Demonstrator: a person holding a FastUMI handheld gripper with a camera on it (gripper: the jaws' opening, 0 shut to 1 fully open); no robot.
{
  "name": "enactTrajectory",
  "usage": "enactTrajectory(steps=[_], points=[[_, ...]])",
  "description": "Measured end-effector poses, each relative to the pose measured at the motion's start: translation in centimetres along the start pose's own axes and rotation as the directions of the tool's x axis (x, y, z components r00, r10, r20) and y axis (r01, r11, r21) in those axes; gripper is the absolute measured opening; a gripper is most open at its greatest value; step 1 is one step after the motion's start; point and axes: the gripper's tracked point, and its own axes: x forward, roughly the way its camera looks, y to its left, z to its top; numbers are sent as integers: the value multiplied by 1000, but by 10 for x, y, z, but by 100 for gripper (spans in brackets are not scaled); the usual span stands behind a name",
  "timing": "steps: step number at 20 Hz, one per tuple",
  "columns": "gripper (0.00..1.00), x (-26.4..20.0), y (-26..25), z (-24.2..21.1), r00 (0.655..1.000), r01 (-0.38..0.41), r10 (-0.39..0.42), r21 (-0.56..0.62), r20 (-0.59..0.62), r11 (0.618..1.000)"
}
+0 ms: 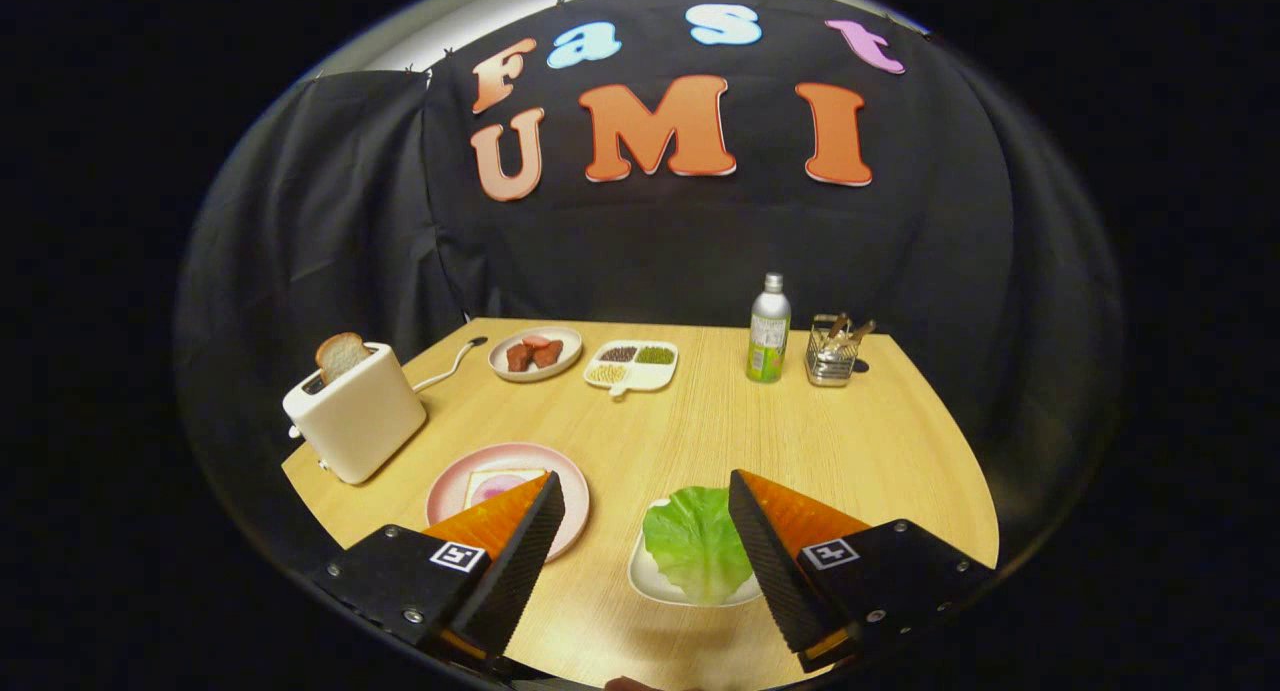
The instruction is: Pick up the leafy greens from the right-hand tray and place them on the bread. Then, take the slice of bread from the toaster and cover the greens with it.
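A green lettuce leaf lies on a small white tray, just inside the right finger. My gripper stands open above the table's near edge, nothing between its fingers. The left finger covers part of a pink plate that holds a slice of bread with a pink filling. A white toaster stands beyond the plate to the left, with a slice of bread sticking up out of its slot.
At the back of the wooden table sit a plate of reddish meat pieces, a divided white dish of grains, a green-labelled bottle and a wire cutlery basket. The toaster's cord trails behind it.
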Motion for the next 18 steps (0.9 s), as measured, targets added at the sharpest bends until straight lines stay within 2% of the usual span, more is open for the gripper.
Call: enactTrajectory(steps=[5,11,18], points=[[98,37,-17,-34,982,-4,7,17,-188,1000],[98,59,-23,-70,933,-8,5,-8,-360,1000],[97,75,-35,-99,878,1,-30,-62,-479,998]])
